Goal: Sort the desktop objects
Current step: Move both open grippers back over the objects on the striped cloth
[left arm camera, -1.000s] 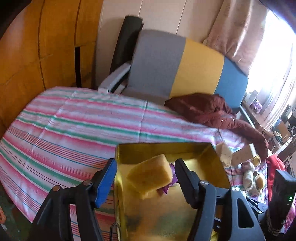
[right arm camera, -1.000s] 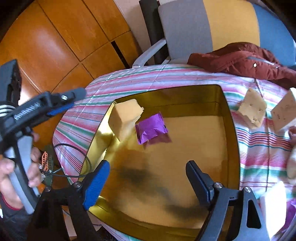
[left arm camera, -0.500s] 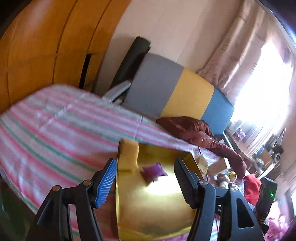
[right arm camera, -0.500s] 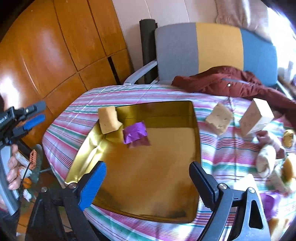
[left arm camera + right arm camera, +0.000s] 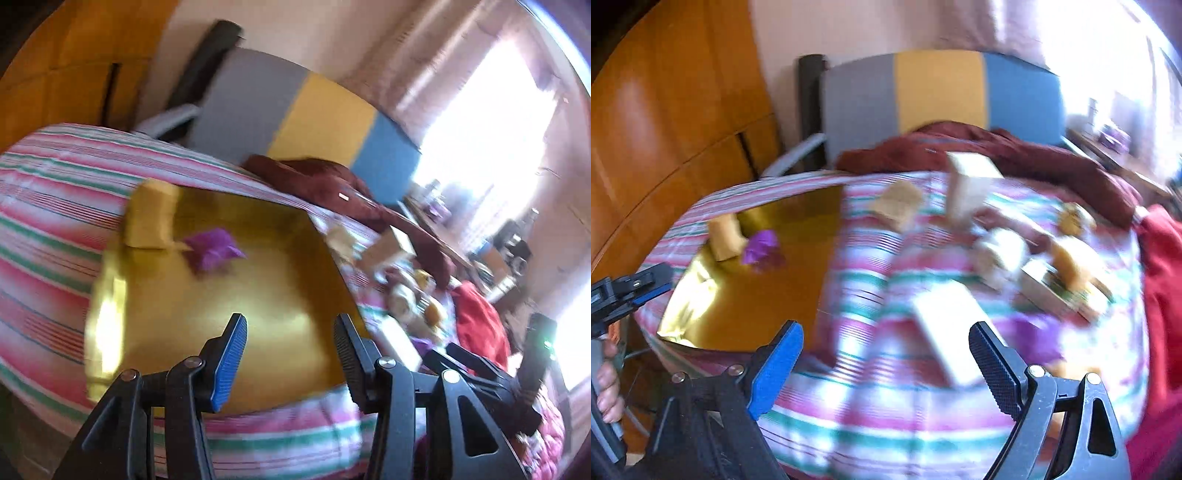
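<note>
A gold tray lies on the striped tablecloth; it also shows in the right wrist view. In it are a yellow sponge block and a purple wrapper. My left gripper is open and empty above the tray's near edge. My right gripper is open and empty above the cloth, with a white box lying between its fingers' lines. Loose items lie at the right: a tan sponge, an upright cream box, and more blurred pieces.
A striped chair back and a dark red jacket are behind the table. A red cloth lies at the right edge. Wooden cabinets stand to the left. The left gripper shows at the table's left edge.
Both grippers pulled back and swung right. The left one has left the sponge block in the tray. The right view now faces the loose items instead of the tray.
</note>
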Action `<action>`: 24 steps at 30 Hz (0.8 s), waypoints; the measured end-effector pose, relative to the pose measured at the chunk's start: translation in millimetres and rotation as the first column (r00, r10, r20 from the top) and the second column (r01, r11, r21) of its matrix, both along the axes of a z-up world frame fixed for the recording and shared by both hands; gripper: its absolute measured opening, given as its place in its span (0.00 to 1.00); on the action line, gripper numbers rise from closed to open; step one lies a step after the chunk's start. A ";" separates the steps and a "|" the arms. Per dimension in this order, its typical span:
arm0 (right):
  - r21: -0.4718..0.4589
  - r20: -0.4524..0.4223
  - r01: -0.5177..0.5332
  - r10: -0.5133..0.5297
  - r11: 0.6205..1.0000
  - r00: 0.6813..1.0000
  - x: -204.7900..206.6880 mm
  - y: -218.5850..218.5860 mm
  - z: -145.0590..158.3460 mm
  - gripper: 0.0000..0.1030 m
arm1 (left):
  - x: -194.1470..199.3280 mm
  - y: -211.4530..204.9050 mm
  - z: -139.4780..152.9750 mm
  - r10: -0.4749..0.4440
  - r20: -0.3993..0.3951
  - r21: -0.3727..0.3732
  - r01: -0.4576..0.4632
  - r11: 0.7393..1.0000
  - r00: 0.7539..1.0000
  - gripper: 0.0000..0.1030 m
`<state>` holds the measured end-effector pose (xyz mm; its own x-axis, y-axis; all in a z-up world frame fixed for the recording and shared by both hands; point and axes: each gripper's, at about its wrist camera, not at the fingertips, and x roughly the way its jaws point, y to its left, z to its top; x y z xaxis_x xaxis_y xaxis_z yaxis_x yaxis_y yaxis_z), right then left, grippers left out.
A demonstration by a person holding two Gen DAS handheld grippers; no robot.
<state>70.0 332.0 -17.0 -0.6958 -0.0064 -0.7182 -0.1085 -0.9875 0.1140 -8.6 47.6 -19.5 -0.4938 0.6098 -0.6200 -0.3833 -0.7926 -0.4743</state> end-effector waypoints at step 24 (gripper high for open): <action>-0.098 0.162 0.354 -0.336 0.930 0.928 62.7 151.7 -2.7 0.89 | 60.7 185.2 -15.9 -0.551 0.077 -0.058 0.556 0.829 0.831 0.47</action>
<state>132.8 483.7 -19.7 -0.5635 0.1209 -0.8172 -0.4634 -0.8652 0.1916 52.1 232.8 -35.4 -0.0516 0.7217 -0.6903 -0.7436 -0.4892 -0.4559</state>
